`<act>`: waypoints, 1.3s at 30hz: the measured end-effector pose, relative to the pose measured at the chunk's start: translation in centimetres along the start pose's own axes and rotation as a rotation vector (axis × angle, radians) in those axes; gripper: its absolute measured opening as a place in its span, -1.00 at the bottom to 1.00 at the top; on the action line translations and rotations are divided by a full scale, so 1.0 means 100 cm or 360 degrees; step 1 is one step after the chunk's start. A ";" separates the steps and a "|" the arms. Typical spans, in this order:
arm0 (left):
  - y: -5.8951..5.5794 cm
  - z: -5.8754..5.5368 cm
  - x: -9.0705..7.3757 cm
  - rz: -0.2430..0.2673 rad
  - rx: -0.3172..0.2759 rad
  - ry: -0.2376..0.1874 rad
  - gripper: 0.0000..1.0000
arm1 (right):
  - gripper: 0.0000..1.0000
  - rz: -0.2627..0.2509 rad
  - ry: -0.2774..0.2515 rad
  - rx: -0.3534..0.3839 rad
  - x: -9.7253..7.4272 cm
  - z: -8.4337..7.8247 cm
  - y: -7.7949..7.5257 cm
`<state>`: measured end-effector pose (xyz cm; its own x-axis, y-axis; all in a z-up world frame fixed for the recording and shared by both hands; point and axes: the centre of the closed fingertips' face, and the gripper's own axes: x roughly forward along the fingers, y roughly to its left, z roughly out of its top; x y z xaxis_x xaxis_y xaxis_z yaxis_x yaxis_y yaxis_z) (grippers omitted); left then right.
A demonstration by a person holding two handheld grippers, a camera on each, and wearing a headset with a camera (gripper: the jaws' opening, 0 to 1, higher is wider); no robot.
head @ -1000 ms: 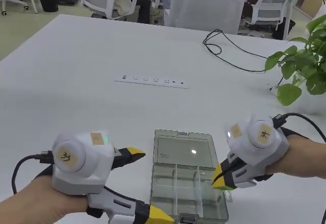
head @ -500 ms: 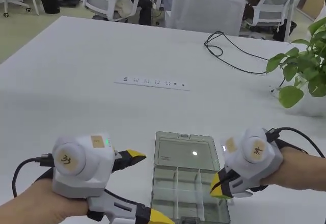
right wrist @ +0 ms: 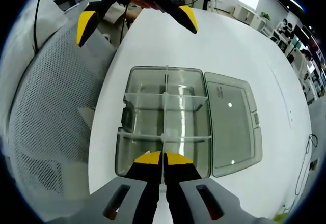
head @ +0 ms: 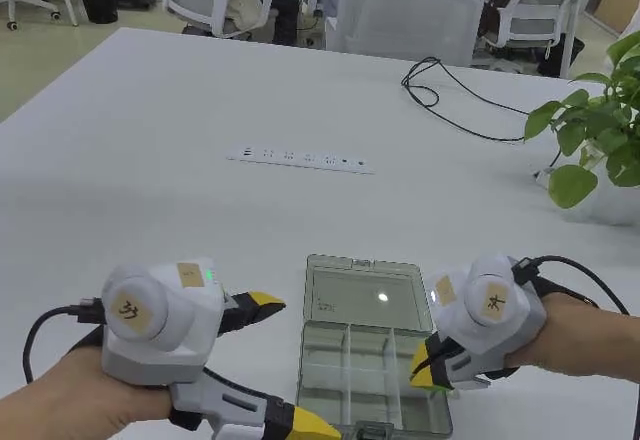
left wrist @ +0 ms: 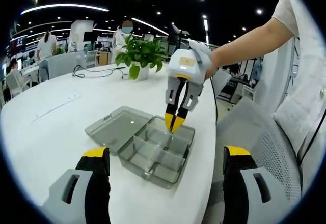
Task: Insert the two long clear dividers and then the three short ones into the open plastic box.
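1. Your right gripper [right wrist: 163, 158] has its jaws pressed together, the yellow tips meeting. The views do not settle whether a thin clear piece is pinched between them.
2. Those tips point down at the end wall of the box [right wrist: 153, 69] nearest that gripper, on the box's middle line. In the head view this is the box's right-hand end.
3. Your left gripper [head: 290, 362] is spread wide with nothing between its jaws. It hangs just left of the box without touching it.
4. The box sits on the white table [head: 150, 140] near the edge closest to you, between your two grippers. Its lid [right wrist: 232, 122] lies folded open and flat on the far side.
5. Inside the box, two long dividers [right wrist: 153, 95] stand upright, running from the hinge side to the front wall. Short dividers [right wrist: 166, 81] stand along the middle line between those walls. Their number is too hard to count through the clear plastic.
6. Farther out on the table lie a white power strip [head: 300, 158] and a looped black cable [head: 450, 90]. A leafy plant [head: 595, 140] stands at the right edge.
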<state>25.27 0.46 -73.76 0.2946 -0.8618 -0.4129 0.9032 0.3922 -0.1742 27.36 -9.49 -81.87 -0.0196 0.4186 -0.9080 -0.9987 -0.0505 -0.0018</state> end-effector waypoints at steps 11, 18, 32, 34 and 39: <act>0.000 0.000 0.000 -0.0001 0.0002 0.0004 0.88 | -0.86 -0.0043 -0.0043 0.0035 -0.011 0.002 -0.002; 0.001 -0.004 -0.003 0.0008 0.0001 0.0014 0.90 | -0.68 -0.0095 -0.0138 0.0102 -0.028 0.006 0.001; 0.002 -0.006 -0.010 0.0020 0.0017 0.0022 1.00 | -0.21 -0.0230 -0.0355 0.0329 -0.067 -0.004 0.007; 0.002 -0.006 -0.011 0.0016 0.0015 0.0021 1.00 | -0.15 -0.0246 -0.0376 0.0349 -0.071 -0.007 0.009; 0.002 -0.005 -0.012 0.0018 0.0031 0.0028 1.00 | 0.08 -0.0278 -0.0447 0.0412 -0.079 -0.012 0.015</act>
<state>24.93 1.74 -73.76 0.2994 -0.8516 -0.4303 0.9059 0.3953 -0.1519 26.09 -13.95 -75.24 0.1749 0.6334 -0.7538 -0.9662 0.2578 -0.0075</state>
